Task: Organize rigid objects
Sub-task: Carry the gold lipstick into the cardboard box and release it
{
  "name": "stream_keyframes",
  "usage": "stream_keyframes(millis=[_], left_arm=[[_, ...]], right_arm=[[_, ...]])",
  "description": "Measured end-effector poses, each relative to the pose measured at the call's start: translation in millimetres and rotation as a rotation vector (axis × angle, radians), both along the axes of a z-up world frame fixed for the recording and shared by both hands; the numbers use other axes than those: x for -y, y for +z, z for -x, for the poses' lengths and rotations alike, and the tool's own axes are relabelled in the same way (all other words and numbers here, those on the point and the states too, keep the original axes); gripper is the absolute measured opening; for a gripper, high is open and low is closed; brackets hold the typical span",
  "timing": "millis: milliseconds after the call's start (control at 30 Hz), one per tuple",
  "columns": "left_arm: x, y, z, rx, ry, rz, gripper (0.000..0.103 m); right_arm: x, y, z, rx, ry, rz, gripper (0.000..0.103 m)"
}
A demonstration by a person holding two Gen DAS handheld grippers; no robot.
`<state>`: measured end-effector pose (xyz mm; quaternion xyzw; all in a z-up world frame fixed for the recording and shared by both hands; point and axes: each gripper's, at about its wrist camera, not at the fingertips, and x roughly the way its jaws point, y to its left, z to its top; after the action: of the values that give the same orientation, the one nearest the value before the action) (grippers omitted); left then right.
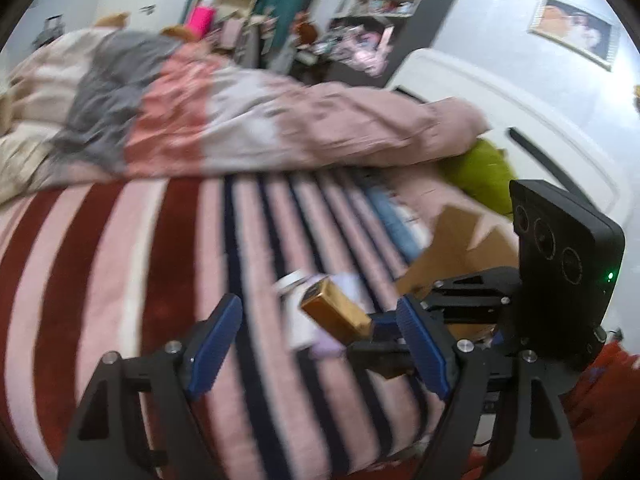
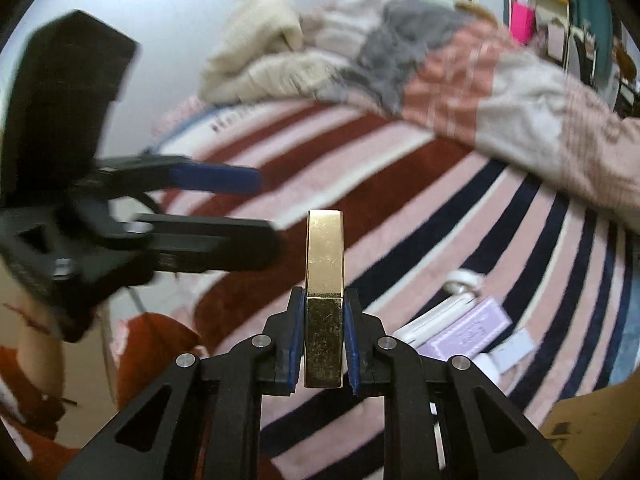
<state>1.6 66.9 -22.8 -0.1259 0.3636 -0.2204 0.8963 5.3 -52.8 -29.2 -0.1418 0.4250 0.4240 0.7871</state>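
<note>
My right tongs (image 2: pixel 324 340) are clamped on a gold rectangular box (image 2: pixel 325 276), its shiny narrow face pointing away from me and held above the striped blanket (image 2: pixel 400 200) on the bed. I can read no brand or lettering on that box (the gold faces look plain and a little scuffed). My left tongs (image 1: pixel 320 344) stand wide apart with nothing between the blue pads (image 1: pixel 218 344); in the right wrist view they reach in from the left, just left of the box and apart from it.

To the right of the box, lying on the blanket, I see a white bottle (image 2: pixel 452 304) on its side, touching a pale purple carton (image 2: pixel 468 332). The carton carries faint printing that is too blurred for me to read. A small white slip (image 2: pixel 520 346) lies just beside it.

Through the left wrist camera, an open cardboard box (image 1: pixel 460 248) sits at the near right of the bed, partly behind my right tongs; I cannot tell what is in it. A rumpled patchwork quilt (image 1: pixel 240 120) is heaped along the far side, with a green cushion (image 1: pixel 480 176) at its right end.
</note>
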Motion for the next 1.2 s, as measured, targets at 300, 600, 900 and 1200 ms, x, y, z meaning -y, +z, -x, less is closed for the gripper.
stream_keyframes(millis=[300,600,900,1200], left_arm=[[115,42,-46,0.037,-0.237,0.037,0.024],[237,37,-89,-0.035,-0.42,-0.048,0.024],[287,5,-106,-0.165,-0.478,-0.119,0.024],[281,5,-104,-0.143,-0.444,-0.184,0.054]], right_arm=[[99,56,3,0.134,-0.096,-0.114,0.013],[206,61,-12,0.117,-0.299,-0.117,0.013],[253,32,-25,-0.005,-0.37,-0.025,0.013],[250,20,-29,-0.039,-0.363,0.059,0.014]])
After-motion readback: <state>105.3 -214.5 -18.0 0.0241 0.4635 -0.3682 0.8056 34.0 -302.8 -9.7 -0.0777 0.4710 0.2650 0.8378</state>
